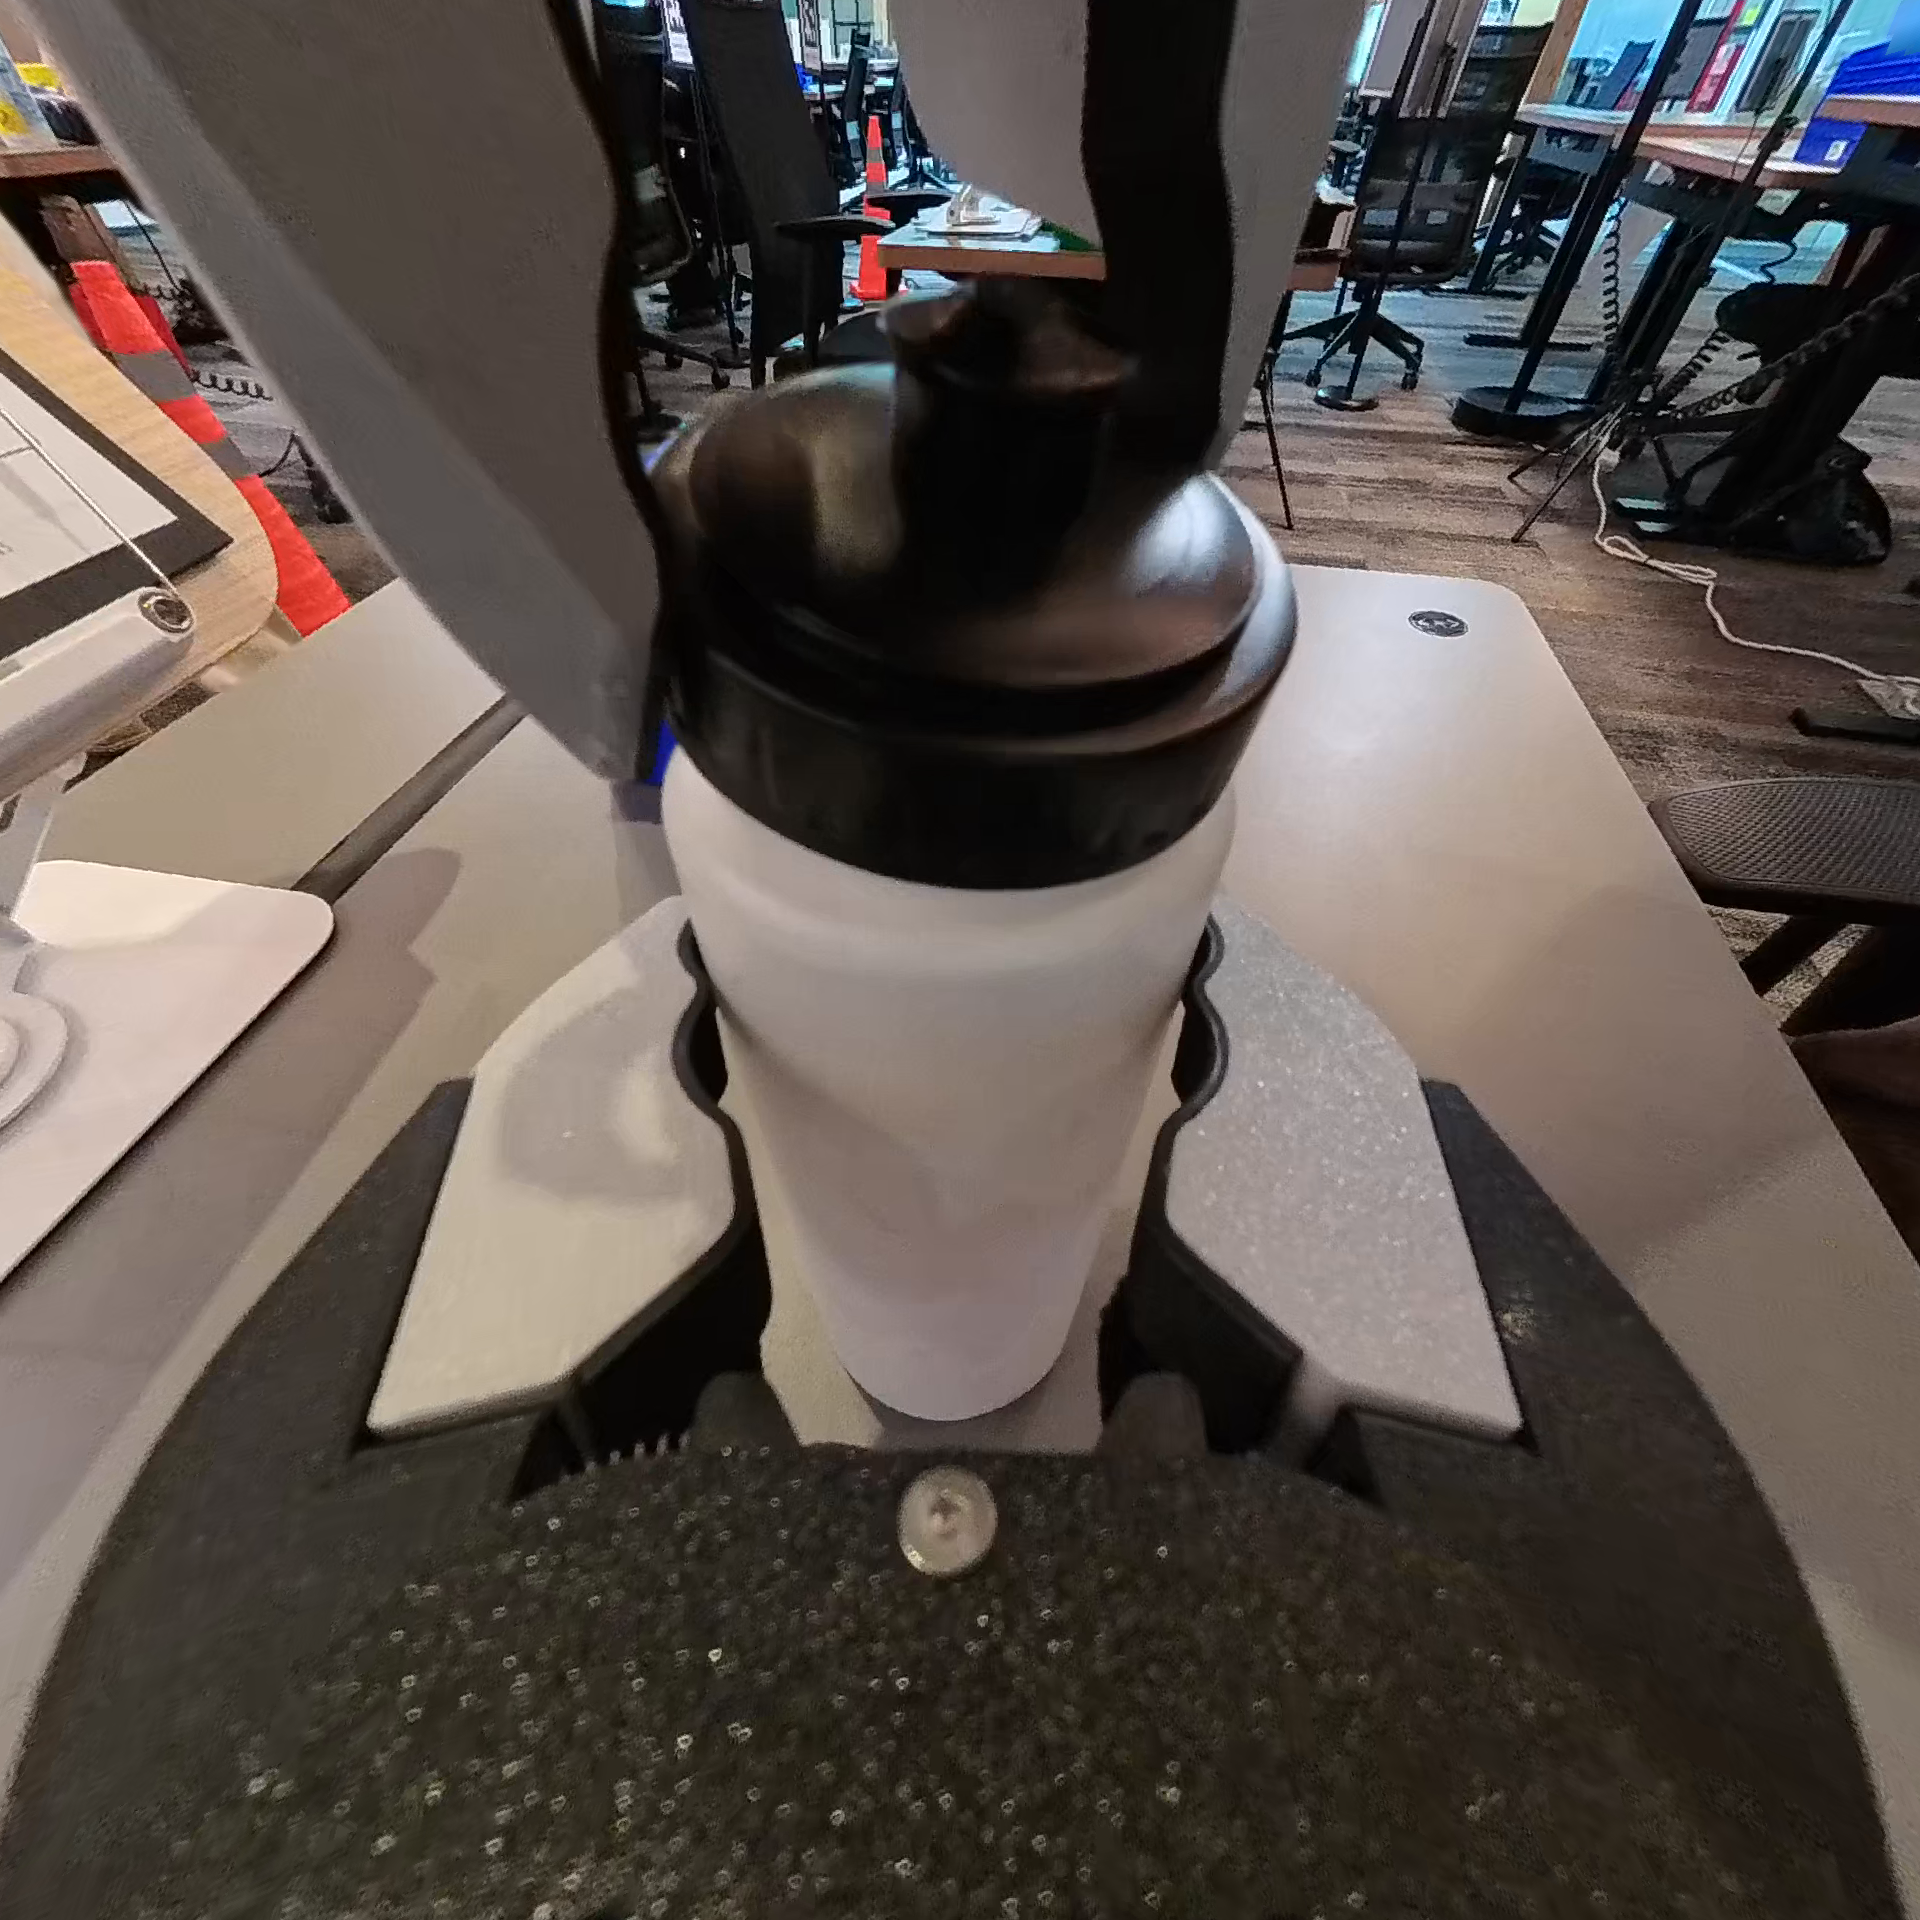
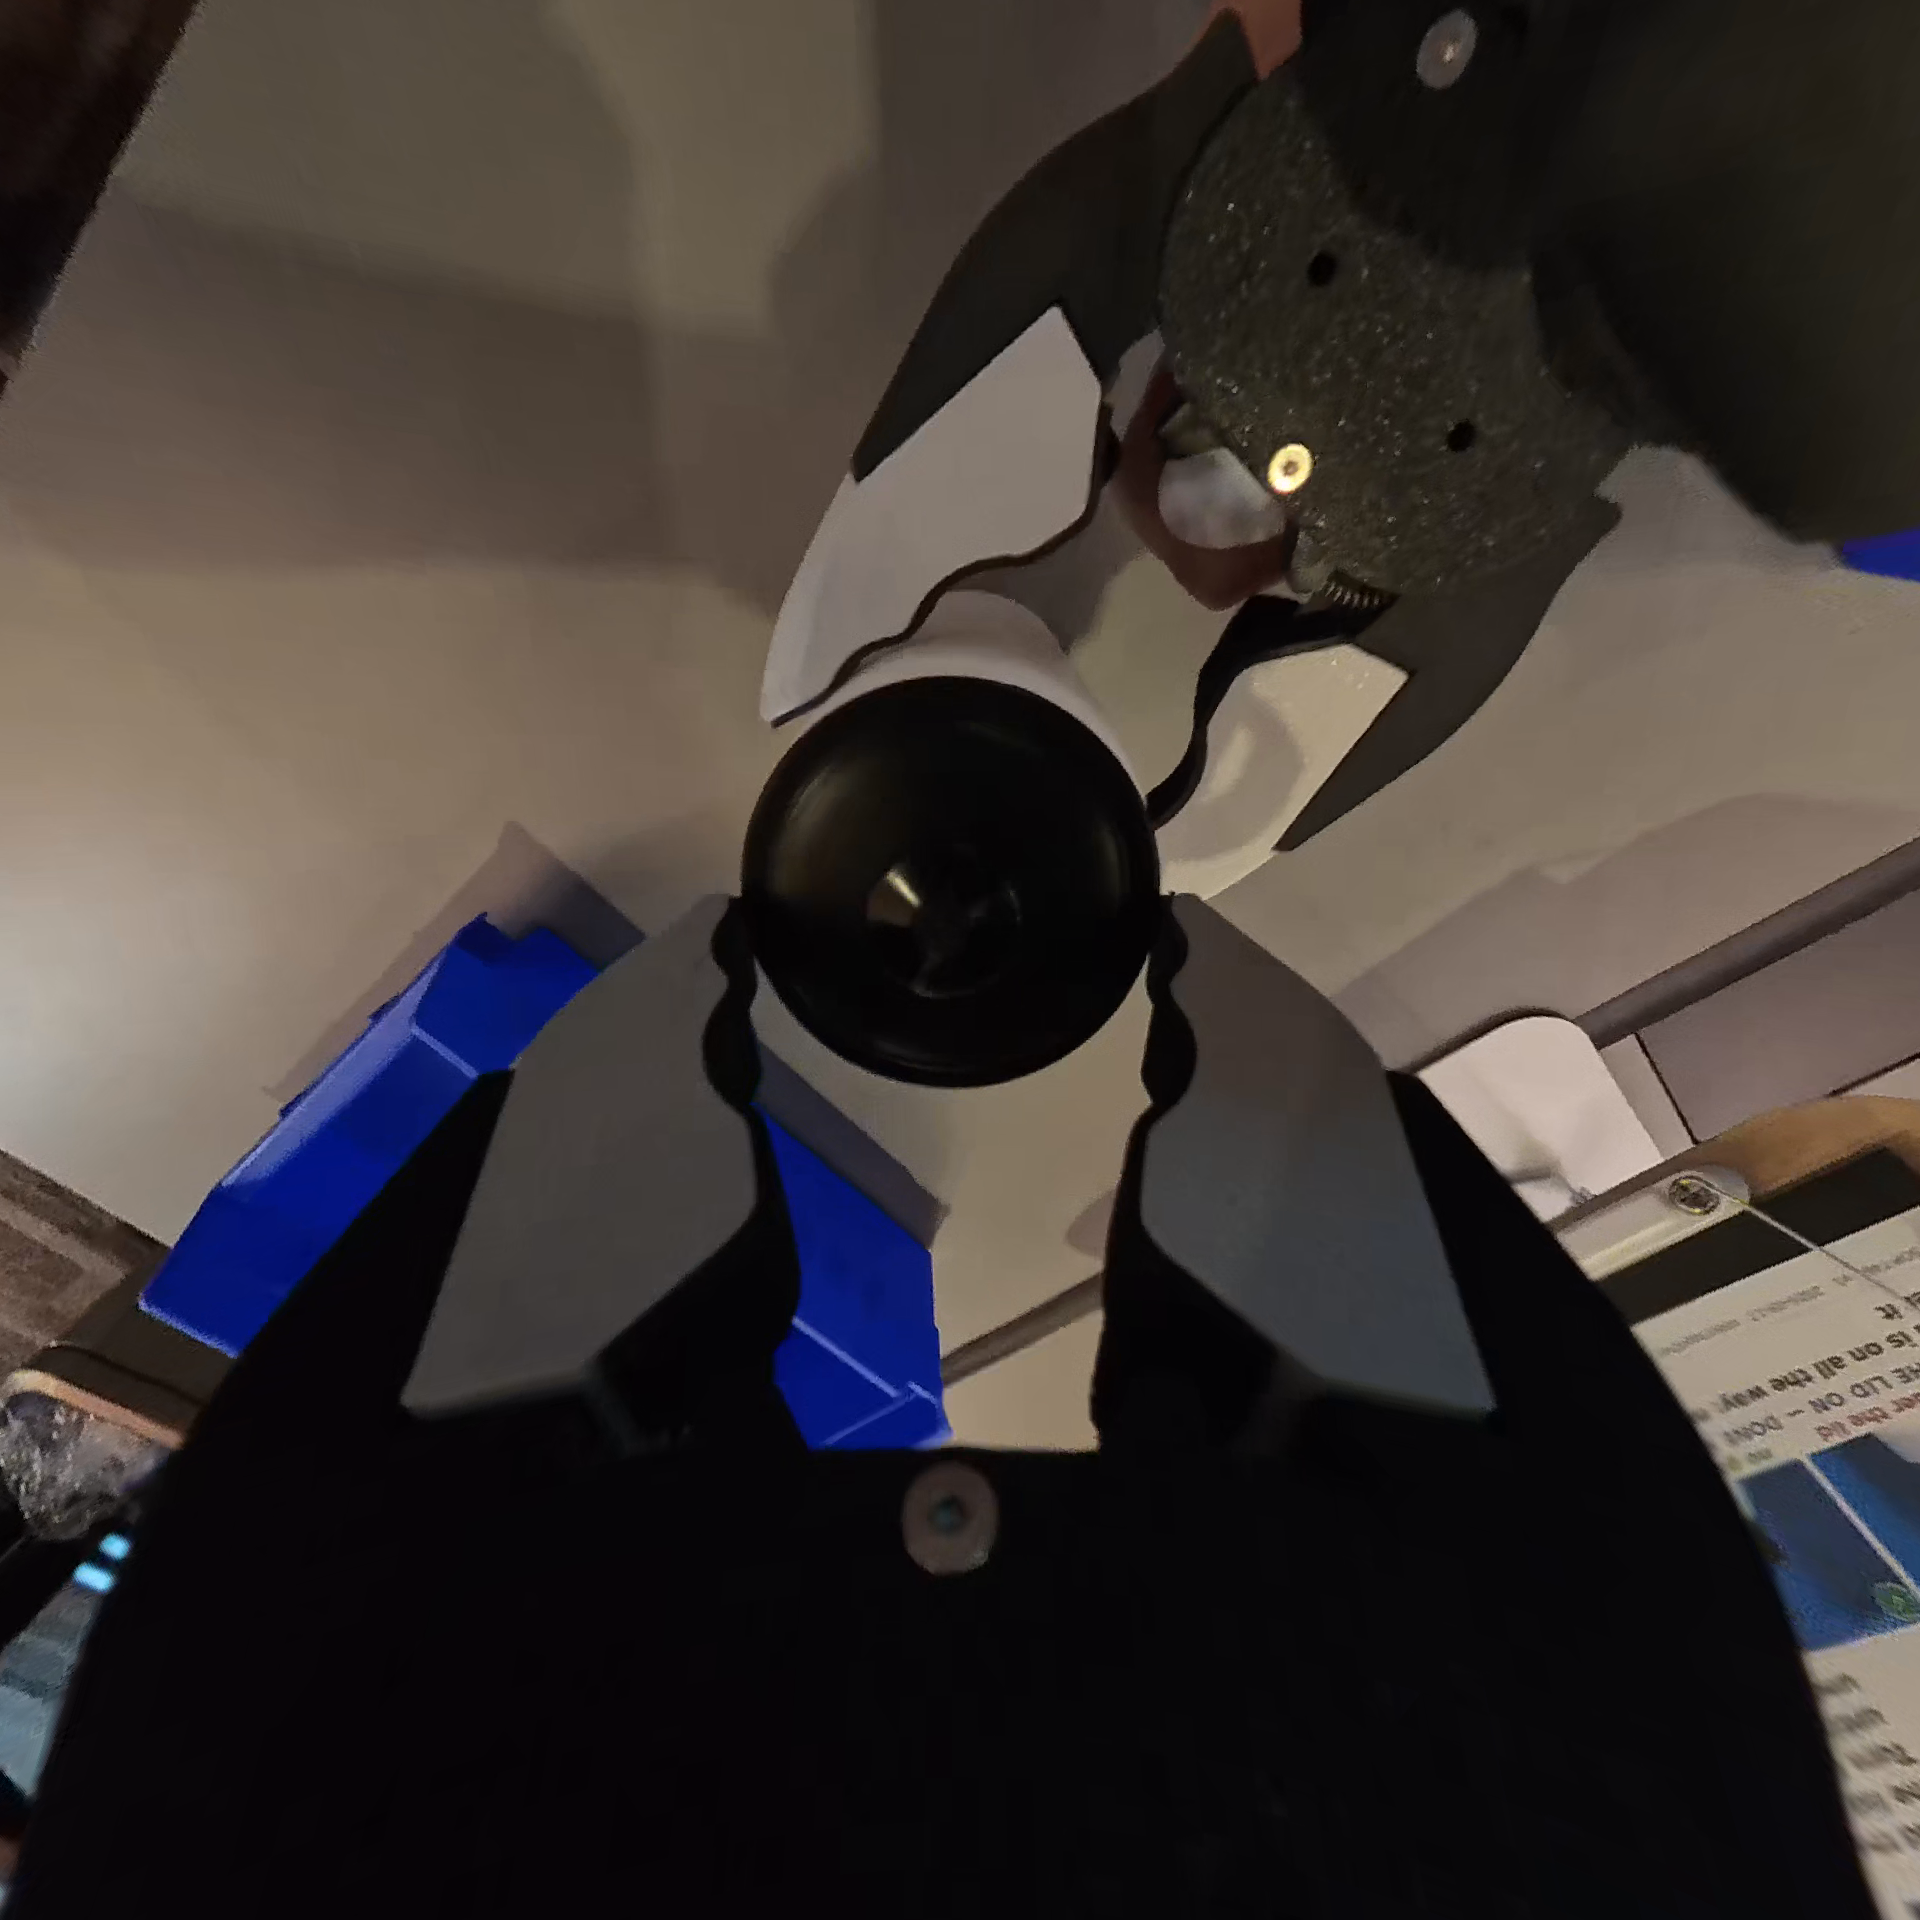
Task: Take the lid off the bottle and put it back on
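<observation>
While the white bottle stands upright on the grey worktop and the black lid sits on its neck, the largest risk, in judgement, is the whole bottle turning or tipping instead of the lid alone. The left gripper has its jaws closed around the bottle's body, the wavy black pads lying against the white wall on both sides, so the hold seems to rest on a smooth, rounded surface that could slip under twist. From above, the right gripper brackets the lid with its jaws, and the right wrist view shows both pads meeting the lid's rim; the contact is near the fingertips only, so a twist could let the lid skid out of the pads. A tilted pull looks like the next hazard, since the right gripper's grey fingers come down at a slant in the left wrist view, and that could jam the thread. Smaller still, the lid's raised spout sits close to one finger and might catch. A blue bin lies nearby on the worktop, just beside where a dropped lid could roll.
</observation>
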A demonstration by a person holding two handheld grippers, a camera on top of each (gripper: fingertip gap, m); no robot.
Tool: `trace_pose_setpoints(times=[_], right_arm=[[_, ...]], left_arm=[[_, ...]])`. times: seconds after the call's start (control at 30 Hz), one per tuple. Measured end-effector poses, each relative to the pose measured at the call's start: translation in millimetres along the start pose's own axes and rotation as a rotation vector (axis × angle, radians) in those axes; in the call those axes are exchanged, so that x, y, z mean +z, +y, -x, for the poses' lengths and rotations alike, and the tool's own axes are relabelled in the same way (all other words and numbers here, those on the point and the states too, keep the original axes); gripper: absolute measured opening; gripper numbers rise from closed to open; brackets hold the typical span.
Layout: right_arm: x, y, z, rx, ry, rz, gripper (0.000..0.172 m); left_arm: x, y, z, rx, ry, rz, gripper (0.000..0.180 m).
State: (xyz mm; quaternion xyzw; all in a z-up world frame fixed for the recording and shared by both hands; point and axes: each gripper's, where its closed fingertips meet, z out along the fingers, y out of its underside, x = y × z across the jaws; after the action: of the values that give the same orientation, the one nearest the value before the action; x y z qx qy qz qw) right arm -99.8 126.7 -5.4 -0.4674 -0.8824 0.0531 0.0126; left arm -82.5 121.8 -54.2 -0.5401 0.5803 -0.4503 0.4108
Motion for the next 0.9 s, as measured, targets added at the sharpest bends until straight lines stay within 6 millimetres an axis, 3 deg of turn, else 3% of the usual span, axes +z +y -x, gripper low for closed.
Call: trace_pose_setpoints(times=[0.73, 0.9], right_arm=[[2.0, -1.2, 4.3, 0.317, 0.044, -0.173, 0.073], [1.1, -2.2, 1.4, 0.189, 0.14, -0.21, 0.073]], left_arm=[[0.9, 0.3, -1.8, 0.005, 0.007, 0.005, 0.085], [1.2, 0.4, -0.6, -0.002, 0.001, 0.005, 0.085]])
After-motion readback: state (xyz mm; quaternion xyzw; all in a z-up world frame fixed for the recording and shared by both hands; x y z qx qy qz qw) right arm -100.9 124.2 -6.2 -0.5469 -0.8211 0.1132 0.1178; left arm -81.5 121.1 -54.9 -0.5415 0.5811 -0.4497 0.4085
